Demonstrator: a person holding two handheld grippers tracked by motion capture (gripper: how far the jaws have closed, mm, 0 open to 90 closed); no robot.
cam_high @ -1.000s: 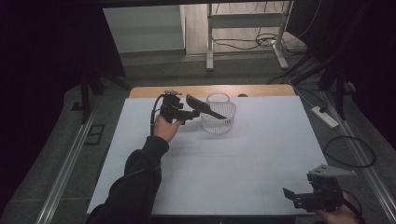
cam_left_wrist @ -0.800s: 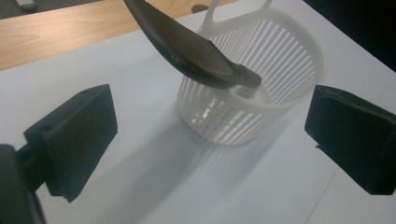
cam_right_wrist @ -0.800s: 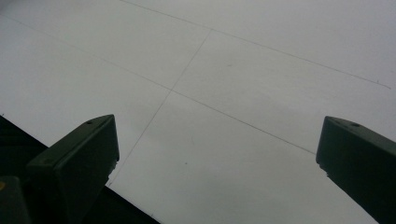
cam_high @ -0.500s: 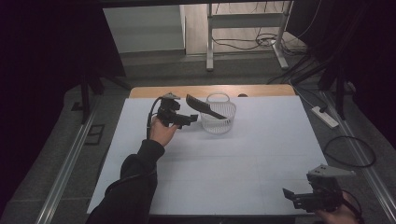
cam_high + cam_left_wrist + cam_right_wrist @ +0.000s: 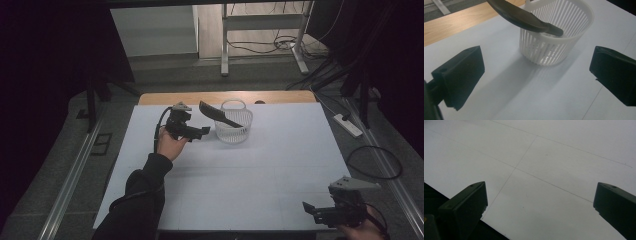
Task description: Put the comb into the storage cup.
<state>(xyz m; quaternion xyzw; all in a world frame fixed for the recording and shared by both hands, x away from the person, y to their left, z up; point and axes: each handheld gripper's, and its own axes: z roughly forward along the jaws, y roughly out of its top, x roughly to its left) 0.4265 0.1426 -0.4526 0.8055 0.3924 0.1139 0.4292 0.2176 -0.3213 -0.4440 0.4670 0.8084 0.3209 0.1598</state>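
While spread wide, the left tool (image 5: 200, 133) faces the basket (image 5: 234, 127).

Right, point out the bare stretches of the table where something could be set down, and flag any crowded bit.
The white table is bare between the left gripper and the right gripper, and to the right of the white basket as far as the table's right edge. The crowded bit is the far centre: the basket, the dark comb-like tool leaning out of it, and the left gripper beside them.

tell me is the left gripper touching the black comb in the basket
Apart. The left gripper view shows the left gripper open, bare table between its jaws and the comb resting on the basket.
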